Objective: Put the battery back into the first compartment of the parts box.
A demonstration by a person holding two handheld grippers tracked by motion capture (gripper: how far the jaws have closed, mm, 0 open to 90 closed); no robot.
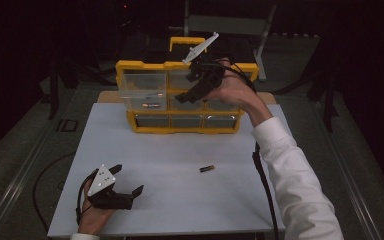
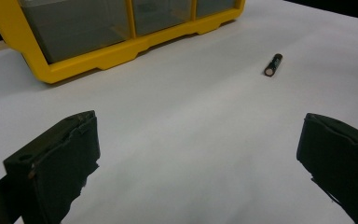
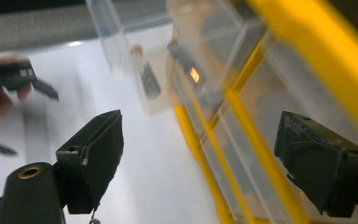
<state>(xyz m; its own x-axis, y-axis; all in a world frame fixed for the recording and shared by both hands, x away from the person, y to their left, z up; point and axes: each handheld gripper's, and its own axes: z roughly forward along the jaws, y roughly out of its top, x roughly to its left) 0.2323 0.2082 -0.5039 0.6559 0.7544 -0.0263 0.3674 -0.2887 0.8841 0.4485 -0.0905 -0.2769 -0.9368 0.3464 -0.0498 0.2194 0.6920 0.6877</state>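
Small black cylindrical battery [image 1: 207, 168] lies ahead-right of spread, empty left gripper [image 1: 127, 186], long axis pointing roughly twd it; right gripper [image 1: 192, 92], jaws wide w/ nothing between, farther off at yellow clear-drawer organiser [image 1: 135, 65].

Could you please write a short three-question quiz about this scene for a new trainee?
1. True or false: the battery on the white table lies between the jaws of the left gripper.
2. Which gripper is raised in front of the yellow drawer organizer? A) left B) right
3. Fill in: one clear drawer at the organizer's left side is pulled ____.

Key
1. False: the battery lies apart from it, on bare table, and the jaws stand open with nothing between them.
2. B: the right gripper is up at the drawers, jaws open.
3. out
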